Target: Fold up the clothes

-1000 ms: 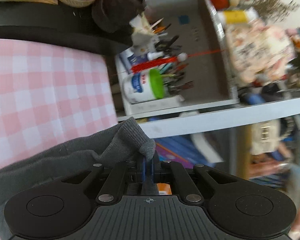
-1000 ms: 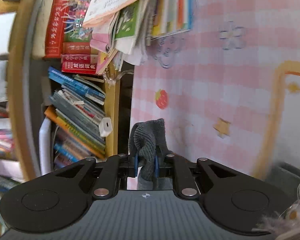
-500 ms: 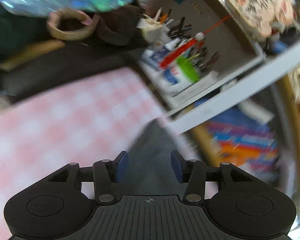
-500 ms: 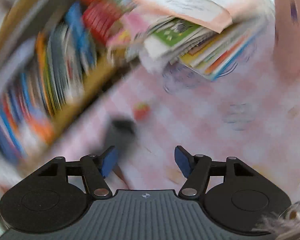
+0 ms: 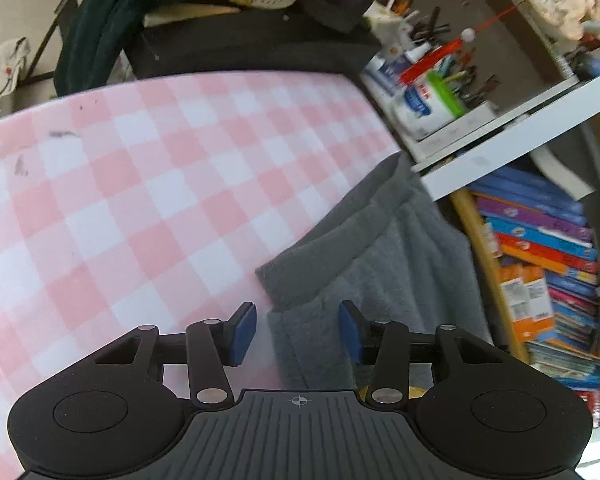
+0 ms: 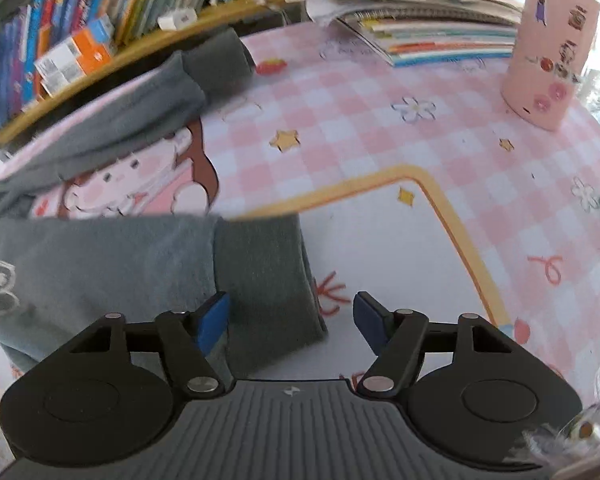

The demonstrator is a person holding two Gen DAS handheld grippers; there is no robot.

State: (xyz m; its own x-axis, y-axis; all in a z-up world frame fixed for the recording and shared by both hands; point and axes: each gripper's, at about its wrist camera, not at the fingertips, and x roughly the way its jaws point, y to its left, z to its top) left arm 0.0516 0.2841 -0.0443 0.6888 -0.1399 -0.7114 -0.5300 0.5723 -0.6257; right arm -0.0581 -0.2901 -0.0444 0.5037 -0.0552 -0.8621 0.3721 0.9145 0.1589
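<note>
With both the left gripper (image 5: 296,332) and right gripper (image 6: 290,322) released, the grey sweater (image 6: 112,264) lies on the pink checked worktop (image 6: 380,120); grasp each cuff squarely, keeping edges aligned.

Grey sweater (image 6: 112,264); pink-checked tablecloth (image 5: 140,200)

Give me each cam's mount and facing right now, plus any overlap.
Left wrist: on the left gripper, facing down over pink checked tablecloth toward a cluttered shelf; open blue-padded fingers show.
Right wrist: on the right gripper, facing across the table toward bookshelves; open fingers show.
Shared: grey knit sweater, tablecloth.
</note>
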